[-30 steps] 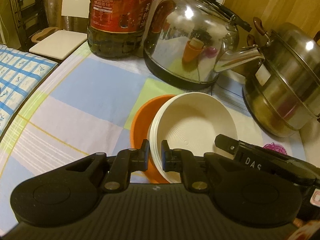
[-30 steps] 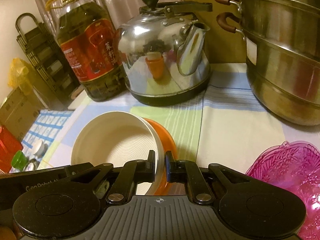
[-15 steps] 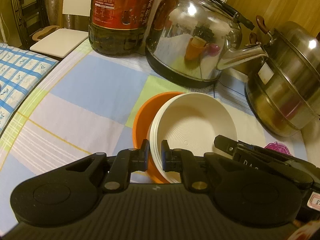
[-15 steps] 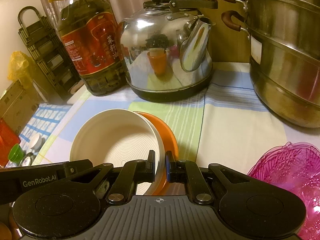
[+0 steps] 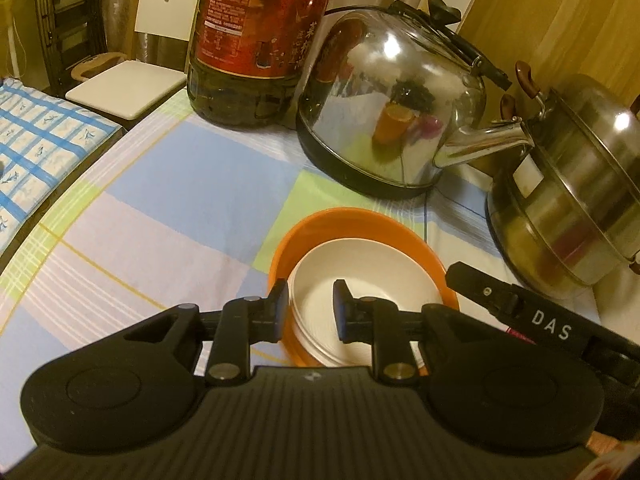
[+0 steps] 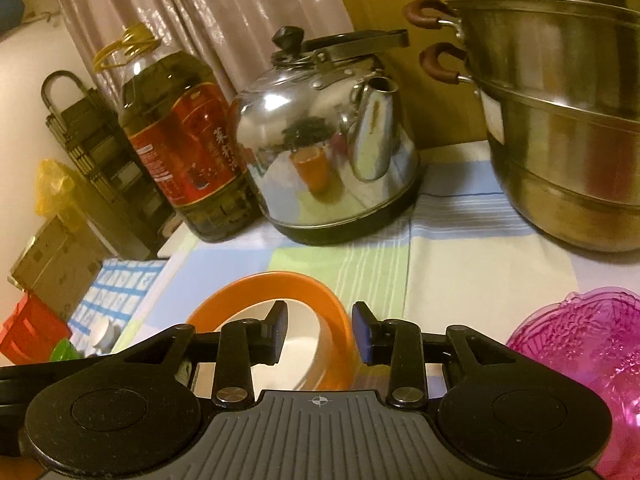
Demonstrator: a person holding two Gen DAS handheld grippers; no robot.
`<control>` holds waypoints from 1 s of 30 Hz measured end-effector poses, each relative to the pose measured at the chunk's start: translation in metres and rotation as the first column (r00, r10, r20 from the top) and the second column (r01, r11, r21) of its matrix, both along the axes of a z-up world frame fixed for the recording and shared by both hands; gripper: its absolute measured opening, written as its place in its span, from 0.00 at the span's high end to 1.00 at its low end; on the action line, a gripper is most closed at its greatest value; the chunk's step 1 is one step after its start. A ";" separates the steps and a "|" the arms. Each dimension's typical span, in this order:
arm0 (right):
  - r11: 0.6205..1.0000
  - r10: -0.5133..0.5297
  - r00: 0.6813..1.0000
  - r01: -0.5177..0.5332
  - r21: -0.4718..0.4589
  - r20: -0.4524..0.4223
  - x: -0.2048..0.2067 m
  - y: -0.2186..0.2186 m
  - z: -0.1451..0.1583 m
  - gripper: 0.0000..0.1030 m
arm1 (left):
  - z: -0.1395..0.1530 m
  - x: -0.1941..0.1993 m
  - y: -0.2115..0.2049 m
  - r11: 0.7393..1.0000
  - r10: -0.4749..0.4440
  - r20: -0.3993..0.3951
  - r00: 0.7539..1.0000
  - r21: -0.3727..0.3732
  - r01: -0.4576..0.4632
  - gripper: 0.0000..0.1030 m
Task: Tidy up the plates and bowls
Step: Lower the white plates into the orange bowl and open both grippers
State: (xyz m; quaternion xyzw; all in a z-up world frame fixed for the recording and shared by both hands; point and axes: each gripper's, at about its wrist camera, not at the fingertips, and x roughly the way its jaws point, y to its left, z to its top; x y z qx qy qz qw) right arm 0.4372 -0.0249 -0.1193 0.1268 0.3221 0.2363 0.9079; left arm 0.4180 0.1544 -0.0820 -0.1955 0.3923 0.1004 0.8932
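Note:
A white bowl sits nested inside an orange bowl on the checked tablecloth. My left gripper straddles the white bowl's near-left rim; its jaws are opening and the pads stand clear of the rim. In the right wrist view my right gripper spans the right rim of the orange bowl, jaws opening too, with the white bowl just inside and neither pad pressing. The right gripper's black finger shows at the bowls' right edge in the left wrist view.
Behind the bowls stand a steel kettle, a large oil bottle and a stacked steel steamer pot. A pink glass bowl lies at the near right. The table edge runs along the left, with a chair seat beyond it.
The white bowl, held tilted by both grippers, has dropped level into the orange bowl. Both grippers' jaws have parted off the rims.

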 end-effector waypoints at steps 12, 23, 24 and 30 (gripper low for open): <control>0.987 0.061 0.987 -0.038 0.154 -0.148 -0.006 -0.014 0.002 0.84 | 0.002 -0.006 0.001 0.995 0.003 0.013 1.000 -0.102 -0.002 0.80; 0.988 0.085 0.978 -0.058 0.140 -0.193 -0.008 -0.007 -0.012 0.87 | -0.003 -0.007 -0.001 0.996 -0.008 -0.004 1.000 -0.094 0.007 0.80; 0.989 0.086 0.978 -0.060 0.138 -0.190 -0.008 -0.006 -0.012 0.87 | -0.004 -0.007 -0.001 0.995 -0.007 -0.005 1.000 -0.096 0.007 0.80; 0.992 0.078 0.979 -0.056 0.117 -0.188 -0.007 -0.005 -0.015 0.87 | -0.005 -0.006 -0.002 0.996 -0.007 -0.006 1.000 -0.091 0.006 0.80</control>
